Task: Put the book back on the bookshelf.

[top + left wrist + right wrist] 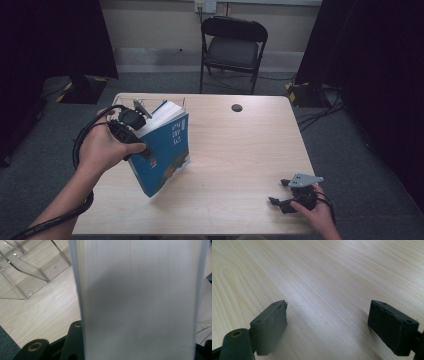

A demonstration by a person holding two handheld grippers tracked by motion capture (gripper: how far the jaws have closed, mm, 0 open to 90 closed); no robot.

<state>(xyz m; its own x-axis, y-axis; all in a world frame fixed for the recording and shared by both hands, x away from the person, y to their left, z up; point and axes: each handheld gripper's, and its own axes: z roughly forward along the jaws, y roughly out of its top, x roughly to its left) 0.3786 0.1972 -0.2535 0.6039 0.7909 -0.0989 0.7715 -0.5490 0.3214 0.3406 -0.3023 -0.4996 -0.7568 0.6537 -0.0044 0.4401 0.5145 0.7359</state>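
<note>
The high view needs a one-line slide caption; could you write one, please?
Left tongs grip a blue book tilted on the table; right tongs rest open.

Left gripper (142, 150) jaws hidden behind the book (167, 150) in the high view, and in the left gripper view buried under its blurred page edge (140, 300), cut off top and bottom. Clear stand (27, 270) cropped at the left gripper view's top-left corner, mostly hidden behind the book in the high view. Cover lettering too small to read; right gripper (282, 195) jaws clipped by the bottom edge in the right gripper view.
</note>
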